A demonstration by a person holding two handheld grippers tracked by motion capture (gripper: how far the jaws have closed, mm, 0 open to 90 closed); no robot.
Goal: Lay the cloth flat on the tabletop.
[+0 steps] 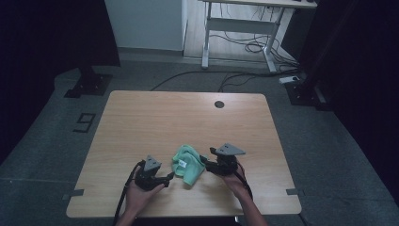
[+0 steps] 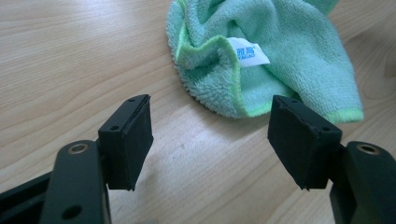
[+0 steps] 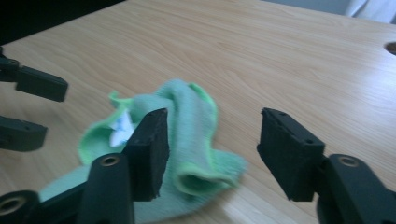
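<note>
A white sewn-in label [image 2: 249, 51] sits on the green cloth [image 2: 289, 56] and carries blue printing, too small and blurred to read; in the right gripper view the same label [image 3: 120, 128] shows as a white-and-blue smudge. On the grey floor [image 1: 56, 141], at about 9 o'clock from the worktop [image 1: 155, 122], a dark taped mark [image 1: 83, 123] reads as a "9" or a "6", depending on the side.
</note>
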